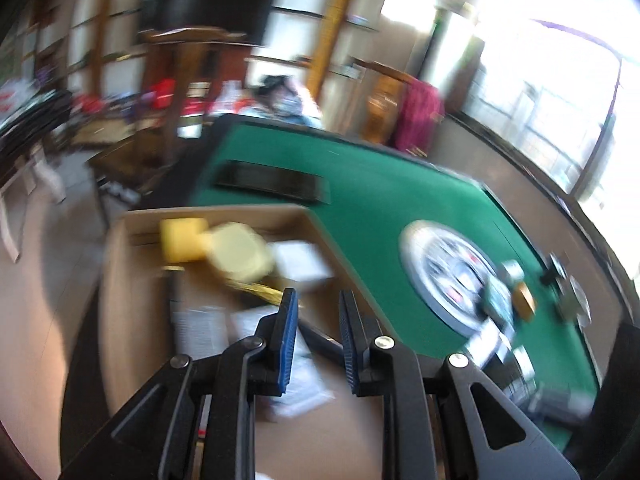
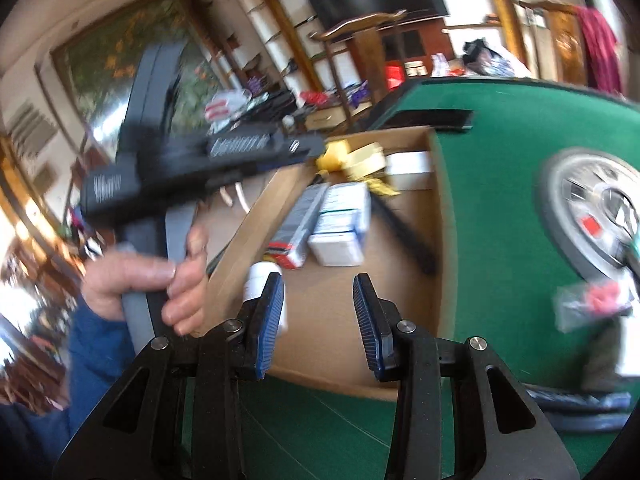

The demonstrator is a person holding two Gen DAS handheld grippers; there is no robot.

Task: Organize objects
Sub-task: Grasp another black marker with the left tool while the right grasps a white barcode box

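My cardboard box point(image 2: 436, 216) sits open on the green felt, holding a yellow block point(image 1: 182, 240), a pale lidded tub point(image 1: 238, 254), white cartons point(image 2: 340, 220) lying flat, a red-ended packet point(image 2: 294, 228) beside them and a black bar point(image 2: 404, 232), all blurred.

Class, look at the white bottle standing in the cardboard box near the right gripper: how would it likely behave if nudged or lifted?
The white bottle stands upright and looks taller than wide, so a sideways nudge would probably tip it. Its round body would then likely roll across the cardboard box. Its smooth plastic-looking surface may slip somewhat. Weight cannot be judged; its contents are hidden.
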